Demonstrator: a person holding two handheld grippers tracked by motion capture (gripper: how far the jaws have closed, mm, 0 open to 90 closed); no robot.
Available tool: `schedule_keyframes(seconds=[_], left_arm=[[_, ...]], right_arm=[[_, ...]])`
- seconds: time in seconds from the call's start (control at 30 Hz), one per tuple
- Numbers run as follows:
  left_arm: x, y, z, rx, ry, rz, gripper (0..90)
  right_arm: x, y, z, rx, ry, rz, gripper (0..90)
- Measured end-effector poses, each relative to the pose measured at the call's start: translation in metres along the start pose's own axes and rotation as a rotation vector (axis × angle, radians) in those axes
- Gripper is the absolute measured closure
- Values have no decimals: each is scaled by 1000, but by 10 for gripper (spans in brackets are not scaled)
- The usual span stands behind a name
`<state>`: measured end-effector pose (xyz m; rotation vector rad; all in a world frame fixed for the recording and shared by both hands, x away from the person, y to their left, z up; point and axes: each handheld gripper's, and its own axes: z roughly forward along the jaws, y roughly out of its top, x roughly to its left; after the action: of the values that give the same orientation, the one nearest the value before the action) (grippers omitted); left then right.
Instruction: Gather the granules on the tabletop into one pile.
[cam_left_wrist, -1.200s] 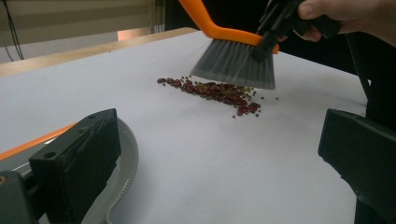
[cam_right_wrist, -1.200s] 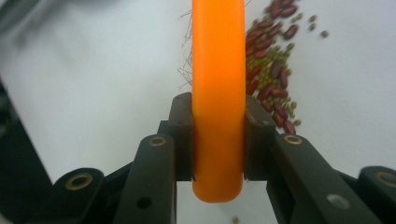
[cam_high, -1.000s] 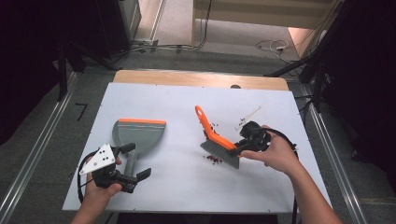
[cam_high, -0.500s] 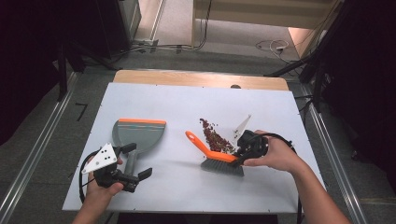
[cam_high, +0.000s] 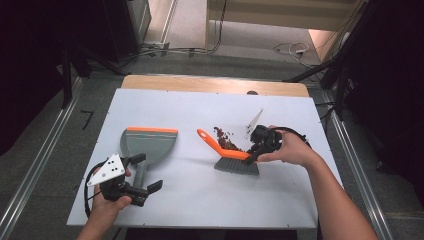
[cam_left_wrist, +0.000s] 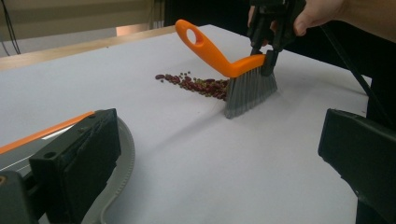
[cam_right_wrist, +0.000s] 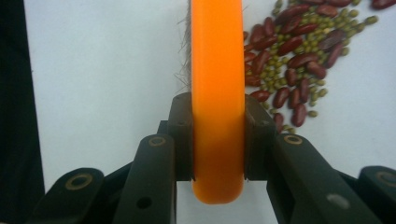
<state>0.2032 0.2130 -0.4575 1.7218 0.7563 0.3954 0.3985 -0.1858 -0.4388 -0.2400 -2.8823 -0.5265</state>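
the right gripper (cam_high: 256, 149) is clamping the orange hand brush (cam_high: 231, 156), its grey bristles resting on the white table (cam_high: 200, 200) beside a pile of kidney and mung beans (cam_right_wrist: 299, 65), told apart in the right gripper view. the left gripper (cam_high: 142, 175) is gaping wide around the grey dustpan (cam_high: 149, 142) handle. grey floor with cables is surrounding the table.

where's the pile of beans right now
In the high view the beans lie right of the table's centre, just beyond the brush held by the right gripper, and right of the dustpan.
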Motion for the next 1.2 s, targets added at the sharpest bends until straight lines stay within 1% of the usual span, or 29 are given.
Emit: schedule_keyframes(seconds=[0.03, 0.07, 0.1, 0.17, 0.2, 0.23, 0.27, 0.3, 0.37, 0.43, 0.47, 0.5, 0.6, 0.63, 0.7, 0.73, 0.77, 0.8, 0.83, 0.9, 0.97, 1.0, 1.03, 1.07, 1.1, 1.2], left_arm=[[0, 0, 0, 1, -1, 1, 0], [0, 0, 0, 0, -1, 1, 0], [0, 0, 0, 0, -1, 1, 0], [0, 0, 0, 0, 0, 0, 0], [0, 0, -1, 2, 0, 0, 0], [0, 0, 0, 2, 0, 0, 0], [0, 0, -1, 2, 0, 0, 0], [0, 0, -1, 1, 0, 1, 0], [0, 0, 0, 0, -1, 1, 0], [0, 0, 0, 1, -1, 2, 0], [0, 0, 0, 1, 0, 3, 0], [0, 0, 0, 0, -1, 2, 0], [0, 0, -1, 4, 1, 2, 0], [1, -1, -1, 1, 2, -2, 0], [1, 0, -1, 3, 3, -2, 0], [1, 0, -1, 2, 2, -2, 0], [1, 0, -1, 1, 2, -2, 0], [1, 0, -1, 3, 4, -2, 0], [1, 0, -2, 2, 3, -2, 0], [1, 0, -2, 5, 3, 0, 0], [1, -1, -1, 4, 2, 0, 0], [1, -1, -1, 4, 3, 0, 0], [1, -1, -1, 2, 2, -2, 0], [1, -1, -1, 2, 2, -2, 0], [1, -1, -2, 3, 3, 0, 0], [1, -1, -2, 3, 3, 0, 0]], right_arm=[[-4, 1, 1, -16, 1, -22, 680], [-5, 2, 0, -7, 3, -10, 679], [-7, 2, 1, -16, -3, -7, 679], [-9, 4, 0, -15, -1, -5, 679], [-12, 4, -1, -20, -14, -10, 679], [-13, 5, -1, -21, -13, -4, 679], [-15, 5, -2, -25, -28, -4, 679], [-17, 6, -4, -24, -29, 5, 679], [-23, 6, -5, -33, -49, 7, 679], [-27, 7, -6, -35, -44, 20, 679], [-29, 7, -6, -39, -49, 13, 679], [-30, 8, -6, -36, -44, 27, 679], [-32, 10, -6, -33, -45, 13, 679], [-33, 12, -7, -39, -55, 5, 679], [-35, 13, -7, -36, -53, 20, 679], [-38, 14, -8, -39, -62, 15, 679], [-38, 14, -8, -36, -58, 30, 679], [-40, 14, -7, -47, -66, 21, 679], [-41, 14, -8, -43, -66, 34, 679], [-44, 14, -9, -56, -87, 38, 679], [-46, 15, -9, -53, -83, 48, 679], [-46, 16, -10, -49, -83, 43, 680], [-46, 16, -10, -52, -94, 39, 680], [-46, 17, -10, -50, -84, 43, 679], [-46, 17, -11, -44, -88, 42, 680], [-43, 19, -16, -56, -73, 46, 681]])
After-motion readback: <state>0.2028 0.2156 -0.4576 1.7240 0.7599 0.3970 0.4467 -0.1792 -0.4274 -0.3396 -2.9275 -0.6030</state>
